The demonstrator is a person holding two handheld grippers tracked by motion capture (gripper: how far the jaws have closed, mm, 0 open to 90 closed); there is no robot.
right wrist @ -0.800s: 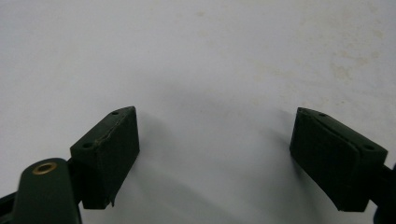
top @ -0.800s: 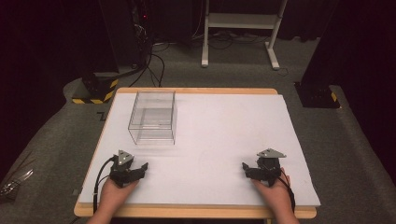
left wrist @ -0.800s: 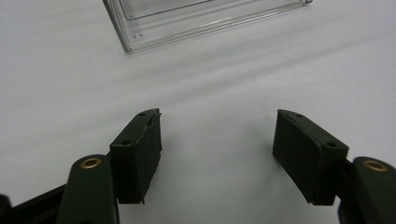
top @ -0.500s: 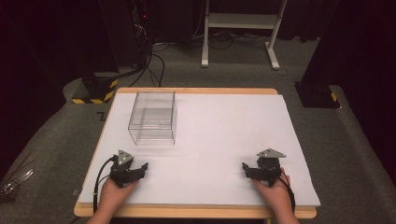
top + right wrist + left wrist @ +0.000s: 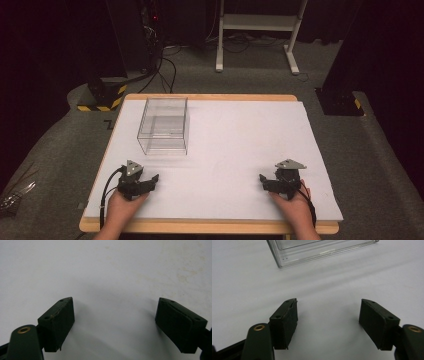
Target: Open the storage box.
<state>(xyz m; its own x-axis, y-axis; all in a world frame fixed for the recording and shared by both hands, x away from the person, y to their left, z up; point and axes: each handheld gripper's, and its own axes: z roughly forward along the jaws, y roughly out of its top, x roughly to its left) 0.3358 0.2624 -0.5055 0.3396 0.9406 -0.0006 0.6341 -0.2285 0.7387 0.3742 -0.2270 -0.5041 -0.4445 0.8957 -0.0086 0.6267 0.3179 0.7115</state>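
White sheeting covers the desk [image 5: 240, 150], with a wooden edge showing along its borders. Near the back-left corner stands a clear plastic box [image 5: 164, 126], apparently empty, though its see-through walls make that hard to confirm; no label or writing can be read on it. The left tool [image 5: 150, 181] rests at the front-left, its jaws spread wide with nothing between them, the box's lower edge [image 5: 322, 252] just ahead of it. The right tool [image 5: 266, 181] rests at the front-right, well apart from the box, jaws likewise spread over bare sheet.
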